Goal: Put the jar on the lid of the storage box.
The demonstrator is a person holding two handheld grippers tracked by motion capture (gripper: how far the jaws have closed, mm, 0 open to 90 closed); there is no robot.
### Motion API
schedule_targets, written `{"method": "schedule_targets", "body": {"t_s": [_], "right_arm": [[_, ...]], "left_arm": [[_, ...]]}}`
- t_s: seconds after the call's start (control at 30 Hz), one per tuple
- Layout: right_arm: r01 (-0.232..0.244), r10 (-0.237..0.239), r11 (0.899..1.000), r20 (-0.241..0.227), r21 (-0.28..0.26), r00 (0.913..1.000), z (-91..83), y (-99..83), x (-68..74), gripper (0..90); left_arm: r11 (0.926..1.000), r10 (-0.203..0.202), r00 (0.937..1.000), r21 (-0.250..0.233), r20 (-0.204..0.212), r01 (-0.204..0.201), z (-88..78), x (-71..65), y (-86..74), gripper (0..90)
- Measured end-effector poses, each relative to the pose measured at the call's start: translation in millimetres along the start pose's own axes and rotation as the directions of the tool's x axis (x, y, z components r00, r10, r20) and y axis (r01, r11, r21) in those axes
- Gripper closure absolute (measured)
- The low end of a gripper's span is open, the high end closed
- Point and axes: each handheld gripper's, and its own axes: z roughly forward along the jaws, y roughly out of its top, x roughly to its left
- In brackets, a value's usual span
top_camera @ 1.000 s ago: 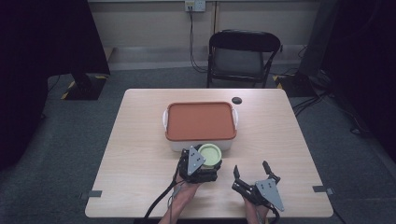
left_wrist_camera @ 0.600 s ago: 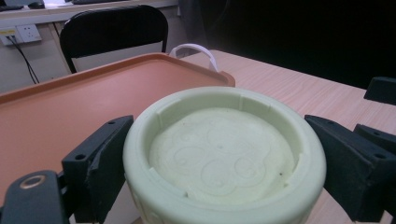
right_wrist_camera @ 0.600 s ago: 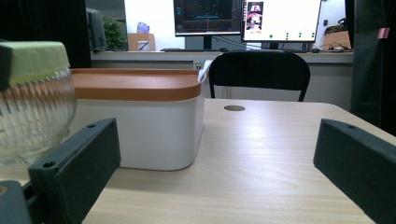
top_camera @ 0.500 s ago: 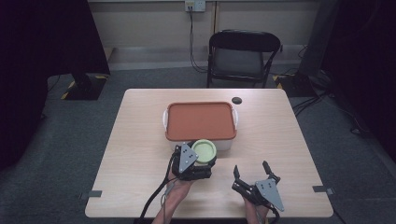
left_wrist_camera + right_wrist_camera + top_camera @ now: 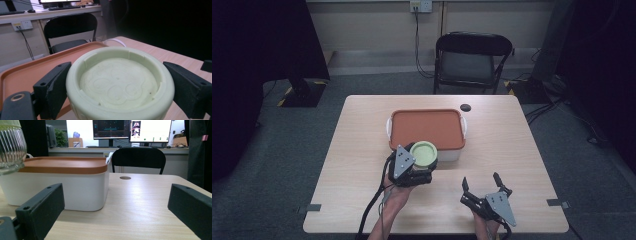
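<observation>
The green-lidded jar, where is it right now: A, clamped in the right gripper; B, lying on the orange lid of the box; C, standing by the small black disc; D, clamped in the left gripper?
D: the left gripper has its jaws against both sides of the green-lidded jar.

- The lidded box (image 5: 426, 129) sits on the table (image 5: 362, 150), toward its far side and near the middle.
- The jar (image 5: 423, 153) is at the box's near edge, left of its middle, between the jaws of the left gripper (image 5: 412, 167).
- The right gripper (image 5: 484, 192) is nearer the person than the box and to its right, well apart from it.
- A small disc (image 5: 466, 107) lies on the table behind the box's right end.
- A chair (image 5: 472, 62) stands behind the box, beyond the table.
</observation>
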Motion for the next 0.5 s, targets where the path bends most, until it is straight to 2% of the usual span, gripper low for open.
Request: {"method": "schedule_targets", "body": {"t_s": [0.23,0.5], "right_arm": [[0.0,0.0,1.0,0.0,0.0,1.0,0.0,0.0,0.0,0.0],[0.0,0.0,1.0,-0.001,0.0,1.0,-0.1,0.0,0.0,0.0]], "left_arm": [[0.9995,-0.028,0.9994,-0.013,-0.019,0.028,-1.8,7.7,2.7,11.4],[0.9991,-0.038,0.9982,-0.018,-0.046,0.037,-0.6,17.0,9.9,11.4]]}}
